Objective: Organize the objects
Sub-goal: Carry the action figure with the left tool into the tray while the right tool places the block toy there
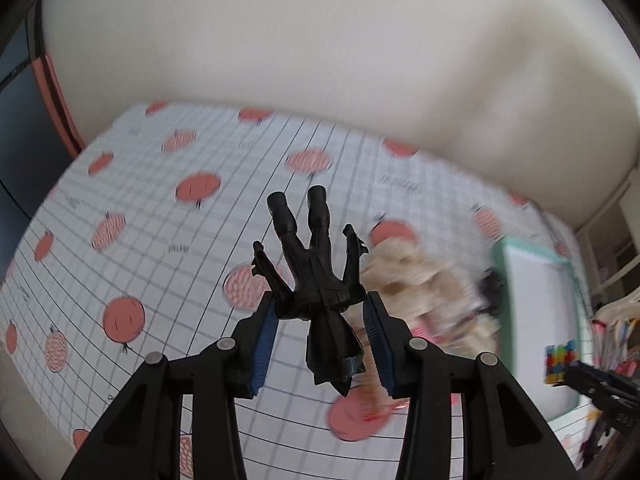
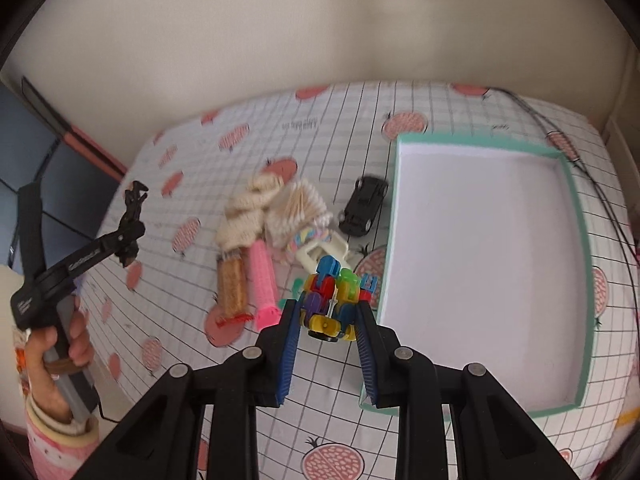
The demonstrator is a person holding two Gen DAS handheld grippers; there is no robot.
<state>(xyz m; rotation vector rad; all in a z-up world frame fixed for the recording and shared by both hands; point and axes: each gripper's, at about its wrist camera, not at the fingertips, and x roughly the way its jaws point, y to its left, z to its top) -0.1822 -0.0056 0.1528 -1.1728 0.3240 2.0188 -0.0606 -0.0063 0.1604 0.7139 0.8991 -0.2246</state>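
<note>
The left tool (image 1: 320,308) is clamped on a black caped action figure (image 1: 316,276), its blue pads (image 1: 266,336) pressing the torso from both sides; the figure hangs clear above the table (image 1: 160,208), legs pointing away from the camera and cape trailing back between the fingers. The right tool (image 2: 328,320) is clamped on a multicoloured block toy (image 2: 332,300) of linked plastic pieces, lifted off the tablecloth just beside the near-left corner of a mint-rimmed white box (image 2: 580,280), which lies open with nothing seen inside. In the right wrist view the person's left hand (image 2: 60,352) grips the left tool's handle at the far left, a pink sleeve (image 2: 52,444) below it. On the pomegranate-print cloth, left of the box, lies a loose cluster: a black toy car (image 2: 364,205) nearest the box wall, a bundle of cotton swabs (image 2: 298,210), a coil of cream rope (image 2: 248,216), a pink tube (image 2: 264,288) and a brown stick-shaped pack (image 2: 232,286) side by side. The left wrist view is blurred on its right side.
</note>
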